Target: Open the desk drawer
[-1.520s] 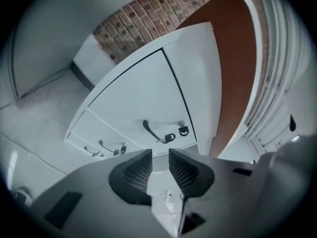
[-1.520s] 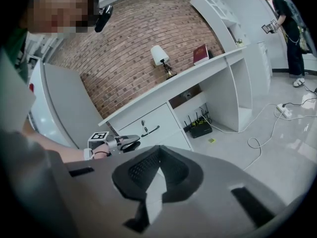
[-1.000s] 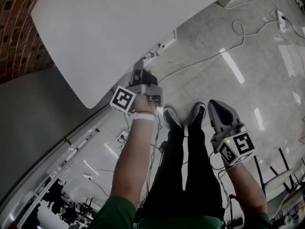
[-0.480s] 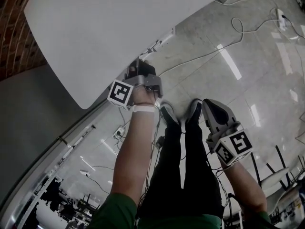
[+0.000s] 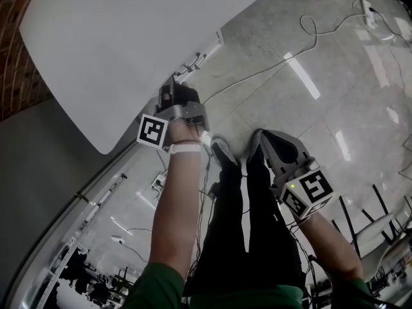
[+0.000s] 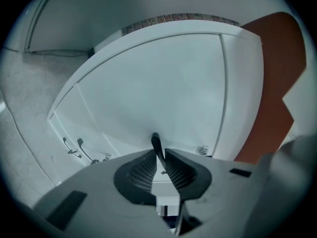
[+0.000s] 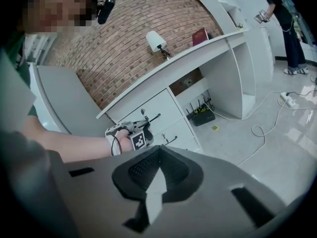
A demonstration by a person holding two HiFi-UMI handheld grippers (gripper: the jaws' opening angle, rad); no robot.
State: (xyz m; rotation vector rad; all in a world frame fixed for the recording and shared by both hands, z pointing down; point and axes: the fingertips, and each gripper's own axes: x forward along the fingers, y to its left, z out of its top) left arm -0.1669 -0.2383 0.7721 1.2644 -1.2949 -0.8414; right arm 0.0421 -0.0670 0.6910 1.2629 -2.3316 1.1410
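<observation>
The white desk (image 5: 129, 44) fills the upper left of the head view. My left gripper (image 5: 170, 94) reaches under the desk's front edge. In the left gripper view the white drawer front (image 6: 163, 83) is close ahead. Its dark bar handle (image 6: 155, 142) stands between the ribbed pads (image 6: 143, 170). The jaws of my left gripper (image 6: 159, 155) have just been closing and now press on the handle. The right gripper view shows that left gripper (image 7: 132, 131) at the drawer (image 7: 153, 105). My right gripper (image 5: 264, 140) hangs over the floor beside the shoes, shut and empty (image 7: 158, 155).
Two lower handles (image 6: 74, 148) sit to the left on the desk front. The person's legs and shoes (image 5: 222, 154) stand between the grippers. Cables (image 5: 309, 37) and a power strip (image 5: 367, 8) lie on the floor. A router (image 7: 203, 115) sits in the desk's open bay, and another person (image 7: 282, 14) stands far right.
The head view has shifted, so desk and grippers sit higher and further left. The left gripper stays at the desk's front edge, the right one beside the shoes.
</observation>
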